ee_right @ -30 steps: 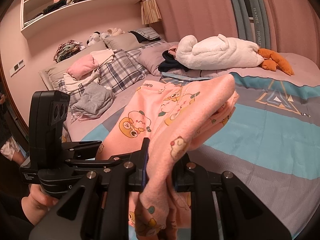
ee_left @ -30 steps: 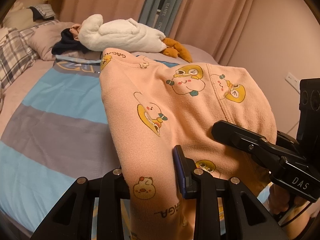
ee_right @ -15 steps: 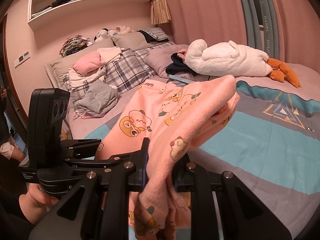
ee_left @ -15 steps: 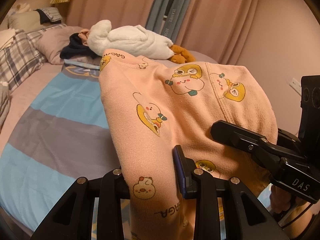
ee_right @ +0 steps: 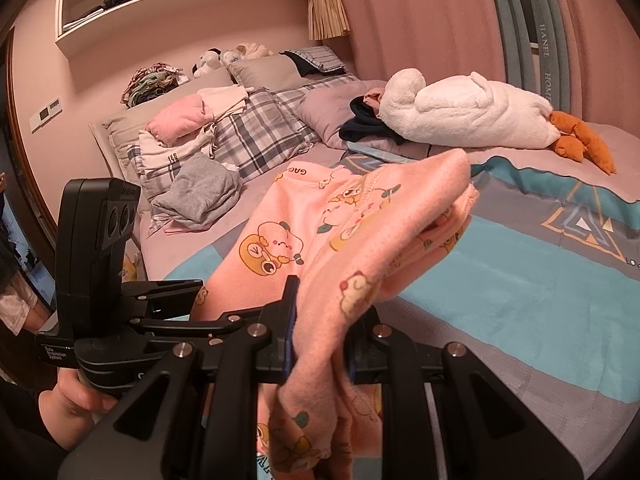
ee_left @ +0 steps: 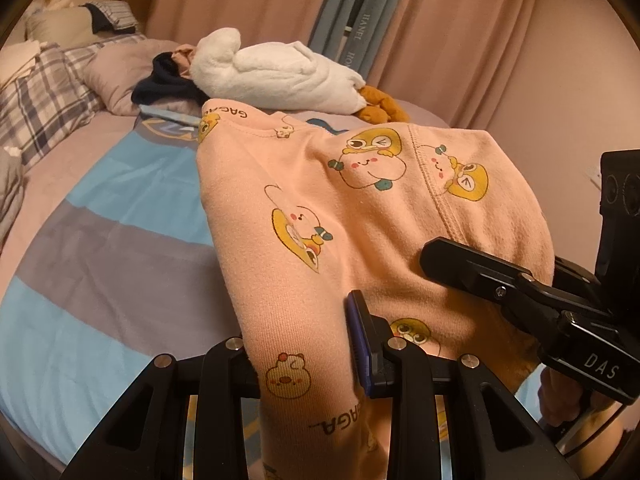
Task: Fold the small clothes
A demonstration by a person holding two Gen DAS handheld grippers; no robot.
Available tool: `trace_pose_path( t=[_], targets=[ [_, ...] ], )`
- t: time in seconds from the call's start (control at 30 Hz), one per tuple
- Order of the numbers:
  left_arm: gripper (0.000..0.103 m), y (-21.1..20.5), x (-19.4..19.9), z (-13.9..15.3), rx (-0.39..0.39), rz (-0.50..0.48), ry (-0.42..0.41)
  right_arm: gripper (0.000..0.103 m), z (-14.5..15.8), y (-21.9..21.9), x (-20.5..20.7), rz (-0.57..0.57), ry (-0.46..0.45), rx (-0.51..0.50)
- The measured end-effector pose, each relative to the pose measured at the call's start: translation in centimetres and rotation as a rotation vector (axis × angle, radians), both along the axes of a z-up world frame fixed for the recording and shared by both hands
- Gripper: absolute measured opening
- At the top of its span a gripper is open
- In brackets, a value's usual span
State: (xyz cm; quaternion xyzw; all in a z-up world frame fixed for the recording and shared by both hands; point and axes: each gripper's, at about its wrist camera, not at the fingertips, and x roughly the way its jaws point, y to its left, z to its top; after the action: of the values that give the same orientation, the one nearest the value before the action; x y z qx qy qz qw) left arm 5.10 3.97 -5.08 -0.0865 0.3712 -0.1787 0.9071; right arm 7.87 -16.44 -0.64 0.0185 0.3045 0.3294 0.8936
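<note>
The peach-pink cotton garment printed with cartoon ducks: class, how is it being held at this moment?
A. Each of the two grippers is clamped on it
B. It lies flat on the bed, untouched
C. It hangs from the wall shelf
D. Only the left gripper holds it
A: the peach-pink cotton garment printed with cartoon ducks is pinched in the left gripper and the right gripper, lifted above the striped bedspread.

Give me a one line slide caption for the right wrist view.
Right gripper and left gripper hold a pink cartoon-print garment above the striped bed.
</note>
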Motion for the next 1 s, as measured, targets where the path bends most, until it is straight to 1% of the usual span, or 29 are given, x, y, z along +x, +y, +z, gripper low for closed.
trace_pose_path(
  t=[0.2,0.37,0.73,1.0],
  targets=[
    [0.031,1.1,1.6,-0.8,0.007,0.032,0.029,0.019,-1.0,1.4,1.6,0.032,0.019,0.007],
    [0.031,1.1,3.0,-1.5,0.009,0.026,0.055,0.019,-2.1,1.6,3.1,0.035,0.048,0.018],
    [0.031,-0.9,6.6,-2.8,0.011,-0.037,0.088,0.019,-3.6,-0.2,5.8,-0.03,0.084,0.007],
    [0.031,-1.8,8.4,-3.8,0.026,-0.047,0.101,0.019,-4.5,-0.8,8.0,-0.069,0.099,0.008]
  ],
)
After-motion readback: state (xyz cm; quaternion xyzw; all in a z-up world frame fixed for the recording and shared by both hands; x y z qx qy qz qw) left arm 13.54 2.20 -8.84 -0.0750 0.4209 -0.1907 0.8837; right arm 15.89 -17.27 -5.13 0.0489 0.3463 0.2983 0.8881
